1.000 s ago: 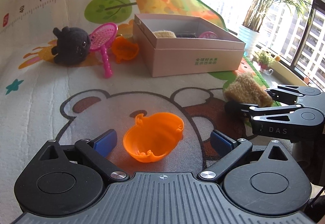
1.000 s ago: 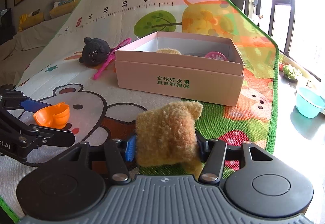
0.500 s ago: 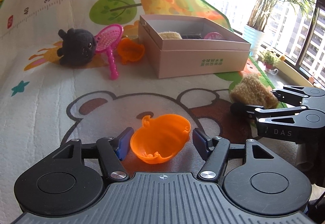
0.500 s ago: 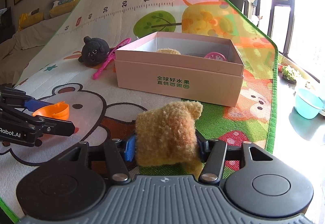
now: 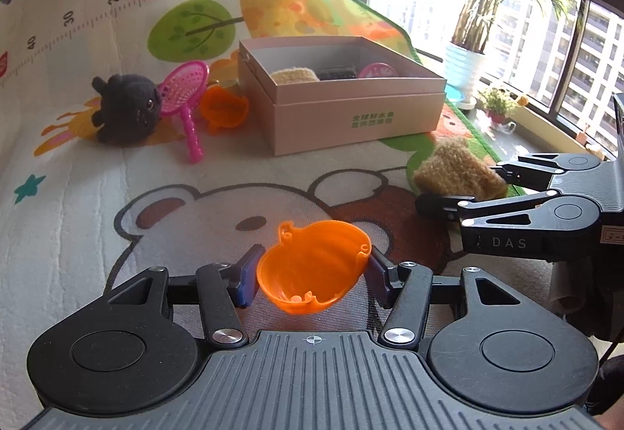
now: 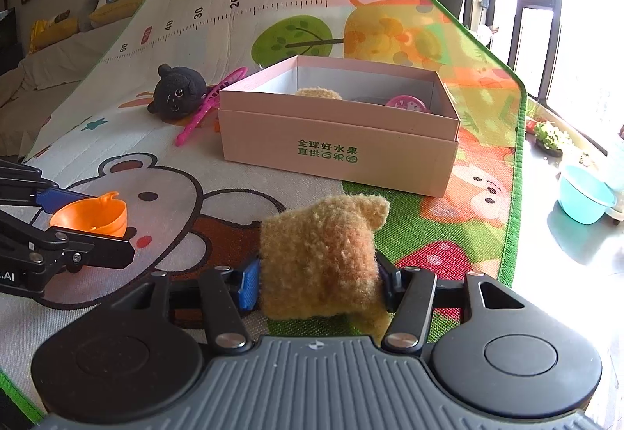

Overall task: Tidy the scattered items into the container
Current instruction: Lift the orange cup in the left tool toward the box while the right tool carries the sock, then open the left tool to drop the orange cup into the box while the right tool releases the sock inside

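Note:
My left gripper (image 5: 312, 276) is shut on an orange plastic shell (image 5: 314, 266) and holds it just above the play mat; it also shows in the right wrist view (image 6: 91, 215). My right gripper (image 6: 318, 282) is shut on a tan plush toy (image 6: 323, 254), seen from the left wrist view (image 5: 456, 168) at the right. The pink open box (image 5: 351, 110) stands ahead on the mat (image 6: 335, 141), with a tan plush, a dark item and a pink disc inside.
Left of the box lie a black plush (image 5: 126, 108), a pink toy racket (image 5: 183, 98) and a second orange shell (image 5: 224, 106). The mat's green edge (image 6: 514, 196) runs along the right. A teal bowl (image 6: 585, 196) sits on the floor beyond.
My left gripper closed from wide open onto the orange shell and lifted it slightly, tilting toward the box. The right gripper kept its hold on the tan plush.

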### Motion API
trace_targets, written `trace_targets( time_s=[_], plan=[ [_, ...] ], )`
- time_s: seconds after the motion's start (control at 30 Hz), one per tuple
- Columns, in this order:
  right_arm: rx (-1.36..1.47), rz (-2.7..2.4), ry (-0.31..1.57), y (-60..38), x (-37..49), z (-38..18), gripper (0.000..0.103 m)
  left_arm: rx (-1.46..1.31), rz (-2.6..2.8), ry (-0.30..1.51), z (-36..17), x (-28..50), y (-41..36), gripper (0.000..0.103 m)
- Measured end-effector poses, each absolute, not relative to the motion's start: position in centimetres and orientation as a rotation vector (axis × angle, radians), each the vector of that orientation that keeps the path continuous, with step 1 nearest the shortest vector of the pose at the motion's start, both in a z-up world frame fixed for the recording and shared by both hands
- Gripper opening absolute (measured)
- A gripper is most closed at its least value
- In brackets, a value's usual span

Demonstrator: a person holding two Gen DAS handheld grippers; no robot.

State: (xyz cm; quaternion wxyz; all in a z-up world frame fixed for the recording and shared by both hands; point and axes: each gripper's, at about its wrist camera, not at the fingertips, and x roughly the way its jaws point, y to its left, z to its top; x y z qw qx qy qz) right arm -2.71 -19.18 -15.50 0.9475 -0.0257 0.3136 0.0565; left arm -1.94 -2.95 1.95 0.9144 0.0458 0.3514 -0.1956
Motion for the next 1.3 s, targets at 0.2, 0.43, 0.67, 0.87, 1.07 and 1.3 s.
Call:
trace_targets(
  time_s=[0.2, 0.43, 0.67, 0.87, 1.07, 1.3],
  plan=[
    [-0.091, 0.129, 0.664, -19.1, -5.6, -14.7, 0.053, 0.119, -0.472, 0.72, 2.1, -3.2, -4.1, 0.06],
    [-0.09, 0.13, 0.667, -19.9, -7.4, -12.8, 0.053, 0.149, -0.523, 0.688, 2.8, -3.5, -5.4, 0.06],
    [-0.092, 0.171, 0.682, -21.0, -6.6, -11.3, 0.053, 0.197, -0.565, 0.635, 4.9, -1.4, -6.5, 0.06],
    [-0.033, 0.166, 0.549, -24.3, 1.1, -5.1, 0.053, 0.231, -0.586, 0.506, 8.6, 4.8, -7.7, 0.06],
    [0.01, 0.115, 0.438, -25.5, 11.6, -0.7, 0.086, 0.215, -0.513, 0.313, 10.1, 12.6, -9.4, 0.094],
    [-0.012, 0.088, 0.468, -24.7, 14.4, -3.3, 0.082, 0.136, -0.396, 0.416, 7.8, 12.8, -3.9, 0.097]
  ],
)
